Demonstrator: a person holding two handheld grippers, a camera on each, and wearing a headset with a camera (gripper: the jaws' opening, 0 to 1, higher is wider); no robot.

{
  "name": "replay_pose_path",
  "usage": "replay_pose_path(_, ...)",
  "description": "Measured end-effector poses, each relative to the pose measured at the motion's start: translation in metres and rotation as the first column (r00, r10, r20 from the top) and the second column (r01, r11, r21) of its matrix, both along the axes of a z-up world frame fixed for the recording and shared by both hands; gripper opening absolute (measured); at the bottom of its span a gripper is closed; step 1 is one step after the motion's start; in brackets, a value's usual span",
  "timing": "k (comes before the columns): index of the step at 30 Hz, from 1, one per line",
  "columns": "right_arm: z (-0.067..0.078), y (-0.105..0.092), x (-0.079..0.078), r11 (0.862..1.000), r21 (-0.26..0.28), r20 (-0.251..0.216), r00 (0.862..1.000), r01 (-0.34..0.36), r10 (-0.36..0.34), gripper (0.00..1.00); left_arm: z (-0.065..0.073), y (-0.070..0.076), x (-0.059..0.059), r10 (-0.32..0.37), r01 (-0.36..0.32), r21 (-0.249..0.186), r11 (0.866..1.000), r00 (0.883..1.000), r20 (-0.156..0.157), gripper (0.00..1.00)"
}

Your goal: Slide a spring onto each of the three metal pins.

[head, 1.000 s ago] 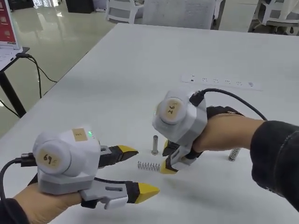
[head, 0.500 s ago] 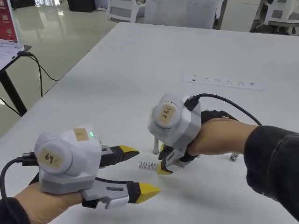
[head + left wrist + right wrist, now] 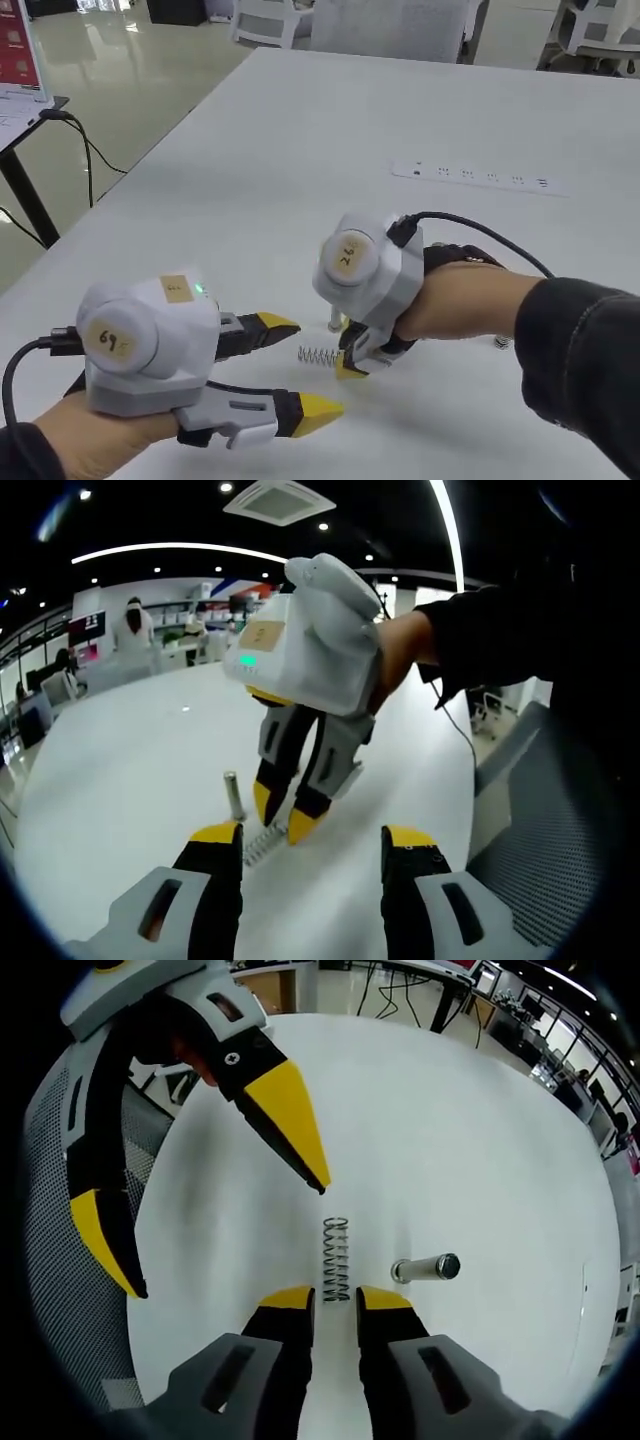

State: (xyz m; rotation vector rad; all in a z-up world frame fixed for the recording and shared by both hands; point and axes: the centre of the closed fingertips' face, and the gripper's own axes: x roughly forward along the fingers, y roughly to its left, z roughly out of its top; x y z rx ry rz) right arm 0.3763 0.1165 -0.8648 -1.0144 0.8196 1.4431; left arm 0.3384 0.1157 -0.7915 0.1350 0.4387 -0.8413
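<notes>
White table [image 3: 300, 140], bright office behind. A thin coiled spring [image 3: 336, 1250] lies flat near the standing pin [image 3: 233, 794]; my right gripper [image 3: 336, 1298] straddles its end, jaws slightly apart; left gripper [image 3: 310, 833] gapes wide.

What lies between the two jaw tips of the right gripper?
The near end of the spring sits between the tips of the right gripper, whose jaws stand slightly apart; the right gripper view shows this.

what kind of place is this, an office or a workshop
Most likely an open-plan office or lab: a long white table with a power strip on it, and office chairs at its far end.
</notes>
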Motion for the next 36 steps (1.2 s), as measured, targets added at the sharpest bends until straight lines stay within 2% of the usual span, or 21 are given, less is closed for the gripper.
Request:
replay_pose_path(10,-0.0002,0.0008,-0.0023,1.000,0.009,-0.037,0.999,0.023,-0.023,0.10,-0.0001,-0.0008,-0.0004,-0.004,0.004,0.003,1.000,1.000,-0.001,0.50)
replay_pose_path(20,-0.0002,0.0015,-0.0016,0.998,0.016,-0.050,0.997,0.062,-0.062,0.08,0.0011,0.0003,-0.0005,-0.003,0.003,0.004,1.000,1.000,0.002,0.50)
replay_pose_path(36,-0.0004,0.0015,-0.0026,0.997,0.008,-0.030,0.997,0.073,-0.073,0.07,0.0006,0.0004,-0.0016,-0.005,0.005,0.011,1.000,1.000,0.003,0.49)
